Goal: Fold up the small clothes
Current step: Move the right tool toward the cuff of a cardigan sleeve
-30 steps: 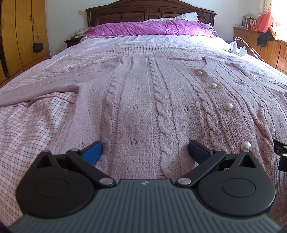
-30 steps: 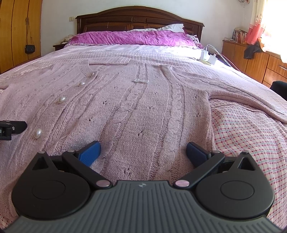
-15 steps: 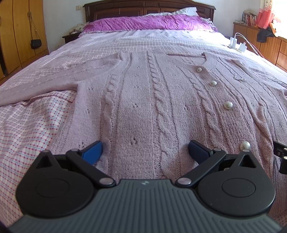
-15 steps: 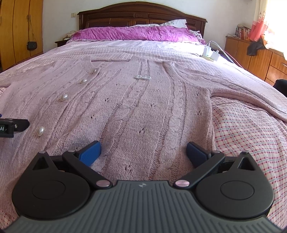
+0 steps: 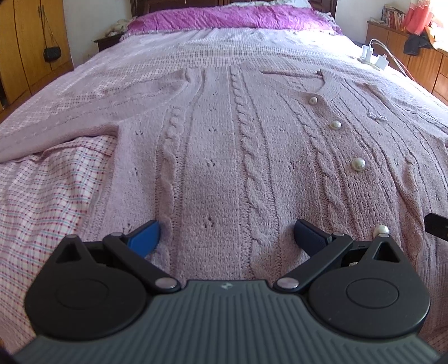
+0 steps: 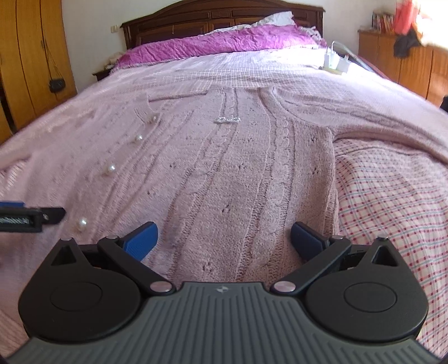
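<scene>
A pink cable-knit cardigan (image 5: 224, 156) lies spread flat, front up, across the middle of the bed (image 5: 42, 201). Its hem is toward the foot edge, where both claws are, and its neckline points toward the headboard end with the purple pillows (image 5: 232, 16). It is laid out open like this so that every edge and seam can be reached before any fold is made. The sleeves run out sideways toward the left and right edges of the bed, and the button band of pearl buttons (image 5: 358, 163) is closed, which keeps the two front panels together as one layer.

The left claw (image 5: 226, 235) is spread wide, with one blue finger on each side of a cable panel near the hem and nothing between them. The right claw (image 6: 222, 238) is just as wide and just as empty, low over the hem on the cardigan's other half, close to its side seam beside the checked sheet (image 6: 392, 196). In the right wrist view the left claw's tip shows at the frame's left edge, beside the lowest button (image 6: 82, 223), so the two tools sit side by side along the foot edge.

This symmetric stance suggests the hem is about to be gripped at two points so the knit can lift evenly. No fold has been made yet. A heavy knit like this is likely to sag and stretch if it is pinched at a single spot.
</scene>
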`<state>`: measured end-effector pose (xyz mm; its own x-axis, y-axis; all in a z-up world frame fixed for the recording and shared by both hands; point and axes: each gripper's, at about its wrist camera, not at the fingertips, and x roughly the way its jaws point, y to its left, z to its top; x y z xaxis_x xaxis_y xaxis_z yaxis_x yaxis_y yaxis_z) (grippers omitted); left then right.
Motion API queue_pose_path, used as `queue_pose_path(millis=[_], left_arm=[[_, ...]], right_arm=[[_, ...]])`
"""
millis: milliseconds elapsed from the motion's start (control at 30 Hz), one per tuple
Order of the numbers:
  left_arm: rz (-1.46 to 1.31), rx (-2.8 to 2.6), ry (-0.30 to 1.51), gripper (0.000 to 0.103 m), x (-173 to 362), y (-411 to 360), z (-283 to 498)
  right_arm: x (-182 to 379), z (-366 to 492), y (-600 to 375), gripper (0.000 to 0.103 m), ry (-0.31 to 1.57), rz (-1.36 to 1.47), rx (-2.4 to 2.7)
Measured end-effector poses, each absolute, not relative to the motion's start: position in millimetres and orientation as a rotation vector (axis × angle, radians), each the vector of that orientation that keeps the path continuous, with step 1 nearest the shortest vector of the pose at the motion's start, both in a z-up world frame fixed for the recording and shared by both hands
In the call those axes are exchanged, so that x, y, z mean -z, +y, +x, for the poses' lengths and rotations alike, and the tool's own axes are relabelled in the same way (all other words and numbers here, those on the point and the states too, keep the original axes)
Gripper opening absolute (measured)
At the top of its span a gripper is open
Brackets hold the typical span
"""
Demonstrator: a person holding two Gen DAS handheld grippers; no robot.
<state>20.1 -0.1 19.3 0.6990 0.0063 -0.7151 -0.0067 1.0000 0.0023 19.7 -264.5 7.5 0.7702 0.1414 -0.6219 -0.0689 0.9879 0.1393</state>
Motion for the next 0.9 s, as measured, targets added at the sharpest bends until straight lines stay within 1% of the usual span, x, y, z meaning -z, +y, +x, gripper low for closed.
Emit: queue_pose_path(millis=[300,400,533,700,900], left_arm=[[-0.069,-0.027,0.851,0.103,-33.3,5.5,24.3],[-0.11,-0.028,0.864,0.103,-40.6,6.6,25.3],[-0.131,-0.023,0.873,0.103,-47.3,3.2,26.4],[-0.118,-0.038,0.889,0.103,-48.4,-4.2,30.1],[-0.13,-0.051,0.917,0.103,-43.4,-7.0,35.5]], right_arm=[[-27.0,20.2,-322.5,0.103,0.706,0.531,-0.251],[-30.5,22.3,-348.2,0.103,0.705,0.629,-0.271],[-36.9,24.4,-382.6,0.103,0.667,0.669,-0.246],[-45.7,27.3,-426.5,0.103,0.621,0.644,-0.139],[-40.3,35.1,-490.1,0.103,0.565,0.693,-0.033]])
